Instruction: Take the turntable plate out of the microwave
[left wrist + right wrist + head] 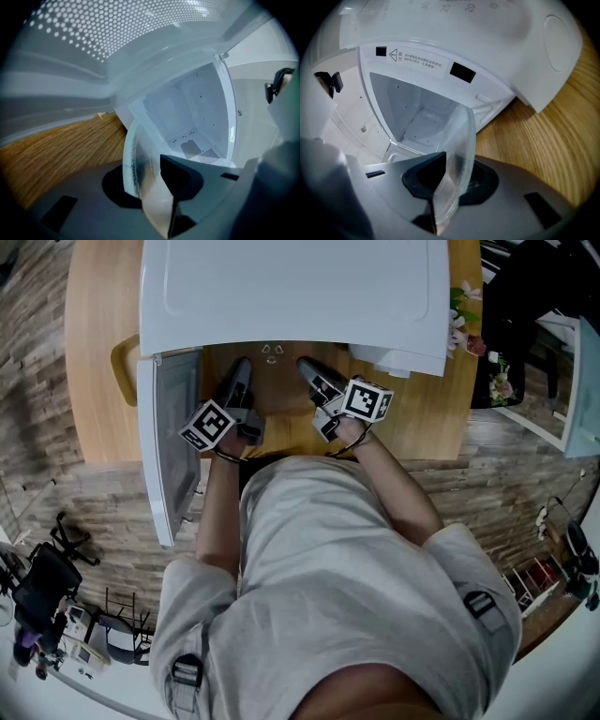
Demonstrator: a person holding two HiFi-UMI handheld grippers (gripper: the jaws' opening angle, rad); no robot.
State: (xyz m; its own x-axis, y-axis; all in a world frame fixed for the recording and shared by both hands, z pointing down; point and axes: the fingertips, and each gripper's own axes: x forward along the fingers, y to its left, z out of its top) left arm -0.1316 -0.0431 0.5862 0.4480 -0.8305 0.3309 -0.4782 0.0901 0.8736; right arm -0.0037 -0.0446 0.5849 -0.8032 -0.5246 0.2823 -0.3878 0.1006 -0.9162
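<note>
The white microwave [291, 287] stands on a wooden table [98, 352] with its door [169, 437] swung open to the left. The clear glass turntable plate [272, 354] is barely visible in the head view, just in front of the opening. My left gripper [242, 369] holds its left rim and my right gripper [306, 366] its right rim. In the left gripper view the plate's rim [140, 168] stands on edge between the jaws of the left gripper [152, 187], with the empty white cavity [192, 112] beyond. The right gripper view shows the opposite rim [461, 140] pinched in the right gripper [445, 185].
The open door's perforated window [108, 28] hangs close on the left. A yellow handle-like object [122, 367] sits on the table left of the microwave, and flowers [464, 320] at its right. The person's torso [328, 596] fills the foreground. Bare wood [543, 136] lies right of the microwave.
</note>
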